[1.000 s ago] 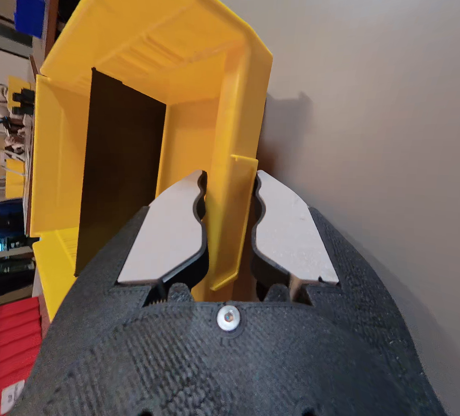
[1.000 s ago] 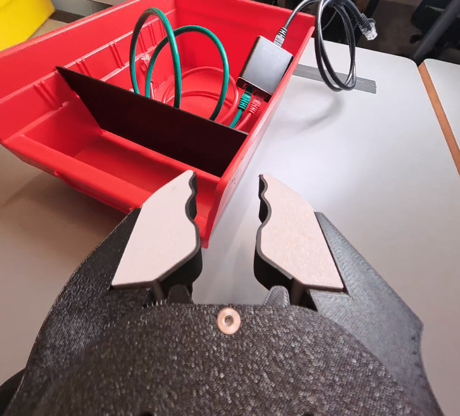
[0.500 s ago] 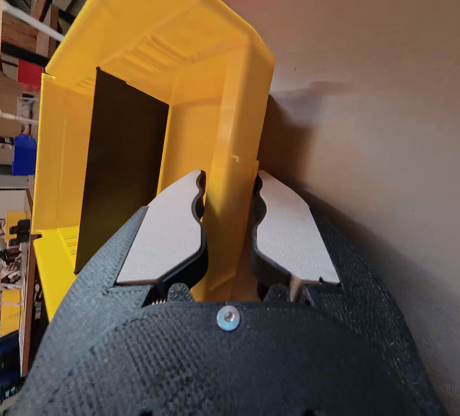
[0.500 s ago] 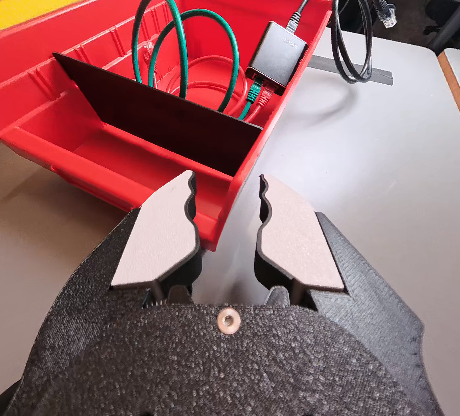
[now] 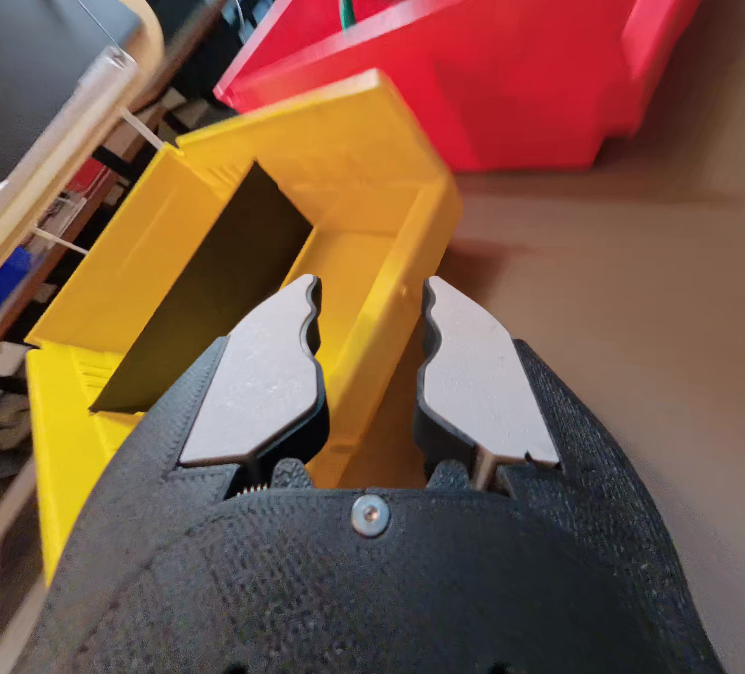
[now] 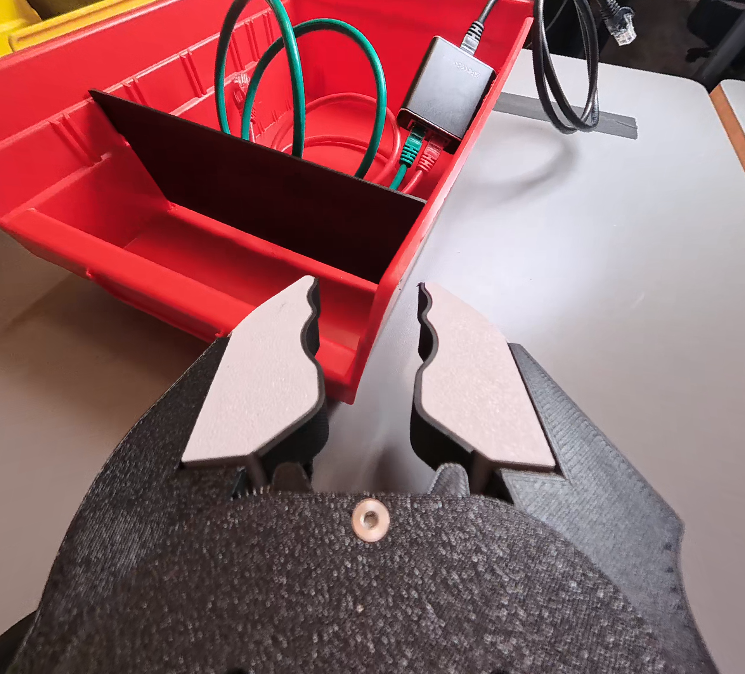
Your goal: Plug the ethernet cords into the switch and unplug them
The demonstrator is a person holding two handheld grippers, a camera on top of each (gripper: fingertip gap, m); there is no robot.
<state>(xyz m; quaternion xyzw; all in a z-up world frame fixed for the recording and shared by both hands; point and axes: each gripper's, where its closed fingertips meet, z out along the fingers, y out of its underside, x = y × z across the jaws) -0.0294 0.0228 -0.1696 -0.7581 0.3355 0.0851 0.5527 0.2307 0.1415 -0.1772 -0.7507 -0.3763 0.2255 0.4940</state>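
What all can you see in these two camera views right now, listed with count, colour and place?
red bin: one, red, on the table, split by a black divider
switch: one, dark grey, rear compartment of the red bin
green cord: one, green, looped, plugged into the switch
red cord: one, red, coiled, plugged beside it
black cord: one, black, from the switch over the bin wall, far end free
yellow bin: one, yellow, left of the red bin
table: one, grey
left gripper: jaws open astride the yellow bin wall
right gripper: jaws open, empty

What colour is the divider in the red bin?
Black divider, clearest in the right wrist view.
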